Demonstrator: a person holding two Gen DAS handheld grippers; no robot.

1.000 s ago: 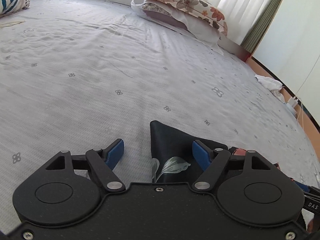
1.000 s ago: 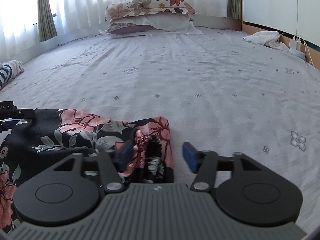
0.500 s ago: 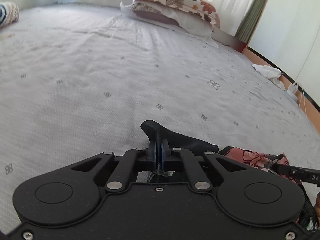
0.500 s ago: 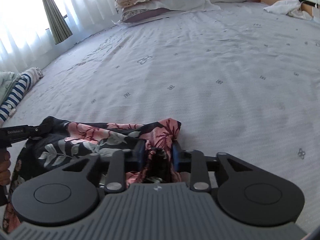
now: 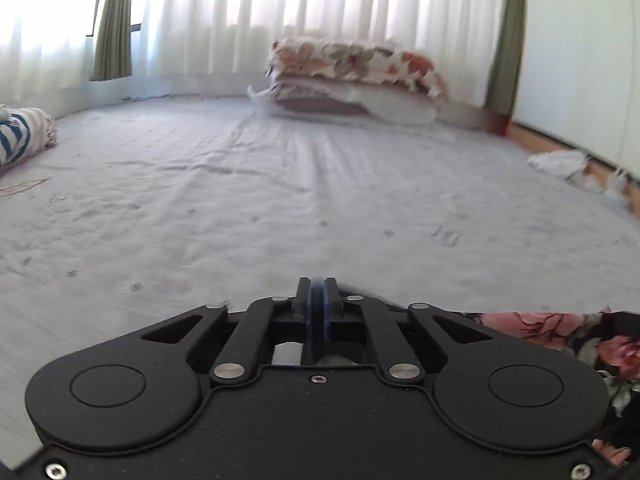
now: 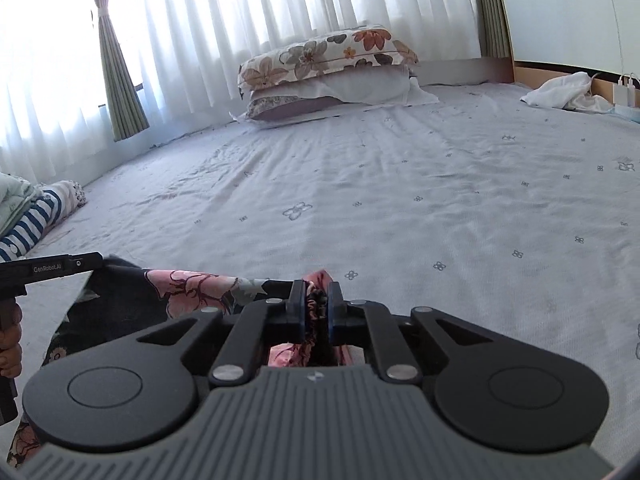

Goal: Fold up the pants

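Bed sheet [image 6: 400,208] at centre frame; floral pants [image 6: 192,284], still unfolded, are pinched by the closing right gripper [image 6: 316,304] and the loosening left gripper [image 5: 319,300].

Both wrist views sit low over the bed [image 6: 400,208], looking along their fingers [image 5: 331,300] toward the curtained window [image 6: 240,20]. They share the stacked pillows [image 5: 352,76], apparently blurred in the left view.
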